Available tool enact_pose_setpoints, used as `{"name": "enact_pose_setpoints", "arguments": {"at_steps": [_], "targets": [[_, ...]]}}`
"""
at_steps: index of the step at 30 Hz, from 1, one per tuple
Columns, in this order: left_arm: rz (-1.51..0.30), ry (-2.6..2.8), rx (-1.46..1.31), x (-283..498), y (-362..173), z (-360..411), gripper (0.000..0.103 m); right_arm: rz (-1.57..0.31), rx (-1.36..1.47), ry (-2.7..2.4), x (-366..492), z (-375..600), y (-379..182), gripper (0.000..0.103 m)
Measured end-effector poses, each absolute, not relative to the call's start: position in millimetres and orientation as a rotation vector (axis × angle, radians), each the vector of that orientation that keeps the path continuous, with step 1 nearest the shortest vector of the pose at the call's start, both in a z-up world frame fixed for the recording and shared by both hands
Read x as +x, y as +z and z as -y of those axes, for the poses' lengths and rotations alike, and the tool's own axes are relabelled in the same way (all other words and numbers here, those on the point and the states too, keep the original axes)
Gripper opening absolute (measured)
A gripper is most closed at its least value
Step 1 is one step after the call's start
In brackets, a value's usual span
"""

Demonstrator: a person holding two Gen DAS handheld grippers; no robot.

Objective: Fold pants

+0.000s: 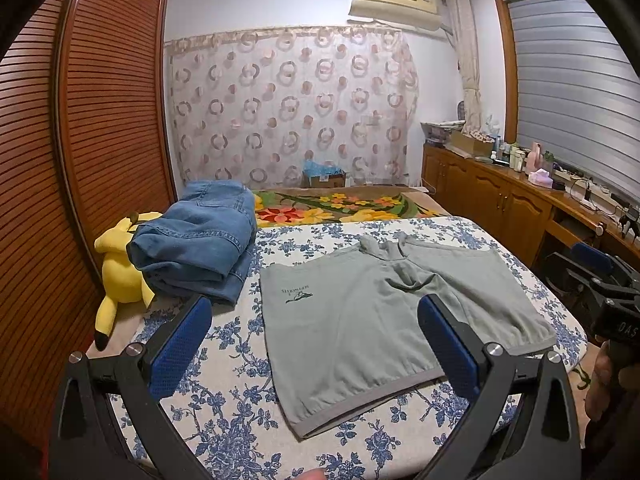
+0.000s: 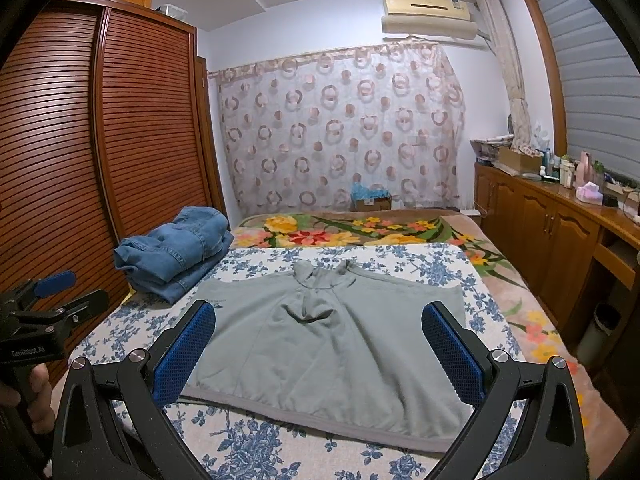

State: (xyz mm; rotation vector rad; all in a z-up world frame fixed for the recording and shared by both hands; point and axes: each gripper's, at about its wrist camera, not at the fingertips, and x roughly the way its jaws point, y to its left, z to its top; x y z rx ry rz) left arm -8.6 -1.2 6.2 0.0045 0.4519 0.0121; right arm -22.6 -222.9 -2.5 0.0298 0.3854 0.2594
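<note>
Above the flat grey pants (image 1: 384, 320) (unfolded), both grippers' fingers (image 1: 184, 344) (image 2: 452, 344) hang spread wide, empty.

A: Landmark, the pants (image 1: 384, 312): what are they on?
B: Spread flat on the bed (image 1: 224, 420); waistband on the far side, leg hems on the near side

A: To their left?
B: Folded jeans (image 1: 196, 240), stacked; a plush toy (image 1: 120, 268) lies left of those, against the wardrobe (image 1: 100, 120)

A: Behind?
B: A blanket (image 2: 360, 230), then the curtain (image 2: 340, 128)

A: Right?
B: A cabinet (image 2: 552, 224) along the wall
</note>
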Motion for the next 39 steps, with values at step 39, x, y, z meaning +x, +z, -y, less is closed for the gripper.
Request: {"name": "enact_pose_setpoints", "arguments": {"at_steps": [39], "targets": [[-0.441,0.008,0.009,-14.2,9.5,4.8,0.103,-0.368,0.036,0.262,-23.2,222.9,-2.1,0.103]]}}
